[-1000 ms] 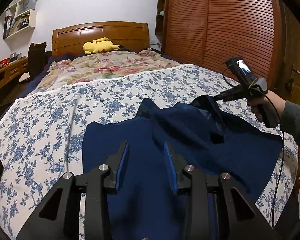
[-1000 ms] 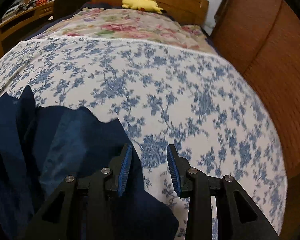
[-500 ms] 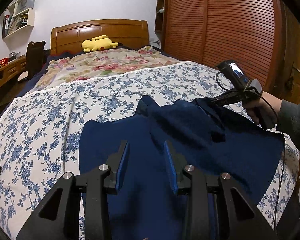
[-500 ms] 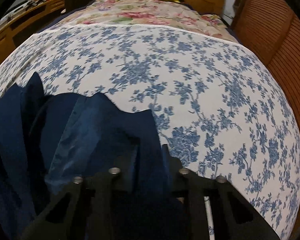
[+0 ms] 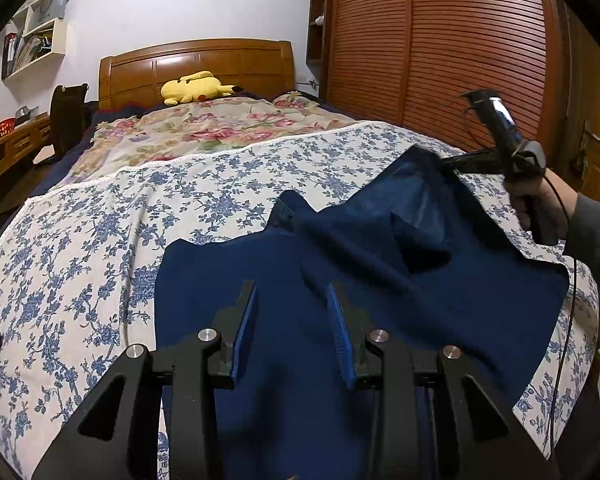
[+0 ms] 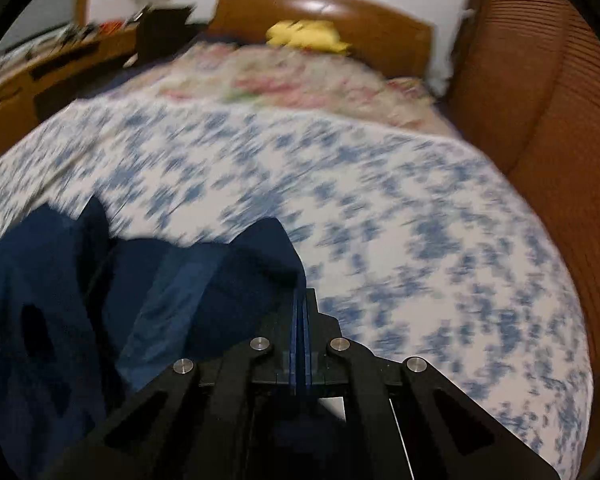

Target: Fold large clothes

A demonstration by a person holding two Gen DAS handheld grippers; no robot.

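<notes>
A large dark blue garment (image 5: 380, 300) lies spread on the near part of a bed with a blue-flowered sheet (image 5: 100, 240). My left gripper (image 5: 290, 286) hovers over the garment's near part, jaws apart, nothing pinched between its blue pads. My right gripper (image 5: 440, 164), held by a hand (image 5: 540, 204) at the right, is shut on the garment's far right corner and holds that corner raised off the sheet. In the blurred right wrist view the right gripper (image 6: 300, 292) has its pads pressed together on the cloth edge, and the garment (image 6: 180, 280) bunches to its left.
A yellow plush toy (image 5: 192, 88) lies by the wooden headboard (image 5: 196, 64) on a rose-patterned quilt (image 5: 204, 128). A slatted wooden wardrobe (image 5: 440, 60) runs along the bed's right side. A desk (image 5: 4, 140) and a dark chair (image 5: 66, 120) stand to the left.
The right gripper went from open beside the garment's edge to shut on it, then lifted that corner up and away. The left gripper stayed where it was, still open.
</notes>
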